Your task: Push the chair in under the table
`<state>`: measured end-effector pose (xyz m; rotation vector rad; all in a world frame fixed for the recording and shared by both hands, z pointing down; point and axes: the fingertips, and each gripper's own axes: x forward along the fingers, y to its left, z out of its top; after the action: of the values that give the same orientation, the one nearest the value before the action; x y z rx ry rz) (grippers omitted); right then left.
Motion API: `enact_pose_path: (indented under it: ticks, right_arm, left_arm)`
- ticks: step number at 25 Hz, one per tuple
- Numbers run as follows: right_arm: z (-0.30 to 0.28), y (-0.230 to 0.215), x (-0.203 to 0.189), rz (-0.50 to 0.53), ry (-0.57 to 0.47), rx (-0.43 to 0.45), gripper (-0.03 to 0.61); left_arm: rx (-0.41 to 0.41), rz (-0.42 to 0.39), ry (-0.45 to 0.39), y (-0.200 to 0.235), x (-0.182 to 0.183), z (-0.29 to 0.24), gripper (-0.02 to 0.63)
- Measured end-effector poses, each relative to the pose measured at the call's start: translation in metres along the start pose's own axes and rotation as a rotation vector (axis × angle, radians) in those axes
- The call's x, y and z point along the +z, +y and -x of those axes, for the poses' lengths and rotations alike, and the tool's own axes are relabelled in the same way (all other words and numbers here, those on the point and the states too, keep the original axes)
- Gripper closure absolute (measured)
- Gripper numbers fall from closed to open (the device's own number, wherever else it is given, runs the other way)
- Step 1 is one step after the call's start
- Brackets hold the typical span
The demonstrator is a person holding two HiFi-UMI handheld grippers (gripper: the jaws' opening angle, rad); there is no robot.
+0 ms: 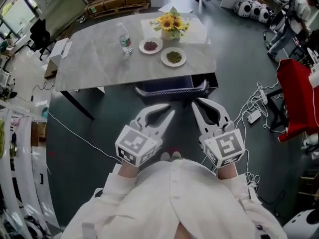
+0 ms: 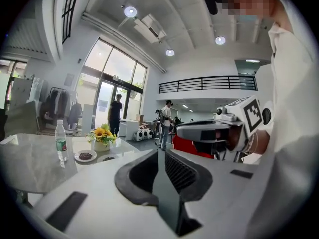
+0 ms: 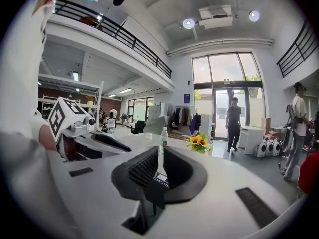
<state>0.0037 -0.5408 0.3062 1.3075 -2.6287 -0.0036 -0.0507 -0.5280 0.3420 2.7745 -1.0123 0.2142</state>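
Across the floor (image 1: 124,133) from the person: grey table (image 1: 94,63), big slab top. At its near edge sits the chair (image 1: 172,89), seat out of sight beneath; only the dark back and pale frame show. Looks pushed in, or nearly. (K.)

Agreed. Whether the back touches the table edge, can't tell from above. Handling guess? (M.)

Framed, so stiff. Some weight to it. Likely slides on that smooth floor rather than tipping, if pushed square. The back's dark panel may be mesh or cloth and would give. Best purchase: the top rail, one tongs toward each end. (K.)

And the tongs now? (M.)

Both up near the chest, well apart from the chair, pointing toward it. Jaws of the left tongs (image 1: 171,110) are drawn to a narrow slit, nothing between. Same for the right tongs (image 1: 196,102), clenched on nothing. (K.)

Small stuff on the table: sunflowers (image 1: 172,25), bottle (image 1: 125,39), two plates (image 1: 173,57). The bottle looks tall and narrow, so it could topple if the chair knocks the table. Any further push should be gentle. (M.)
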Motion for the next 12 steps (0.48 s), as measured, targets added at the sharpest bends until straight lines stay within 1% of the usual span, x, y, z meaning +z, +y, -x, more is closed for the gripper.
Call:
enact_pose_path:
  ticks: [7, 12]
  right_arm:
    - [-0.001, 0.021, 0.006, -0.024, -0.025, 0.080, 0.537]
    - [0.002, 0.015, 0.002, -0.014, -0.036, 0.088, 0.541]
  left_arm:
    - [0.009, 0.015, -0.029, -0.006, 0.010, -0.004, 0.588]
    - [0.020, 0.027, -0.024, -0.006, 0.012, -0.013, 0.595]
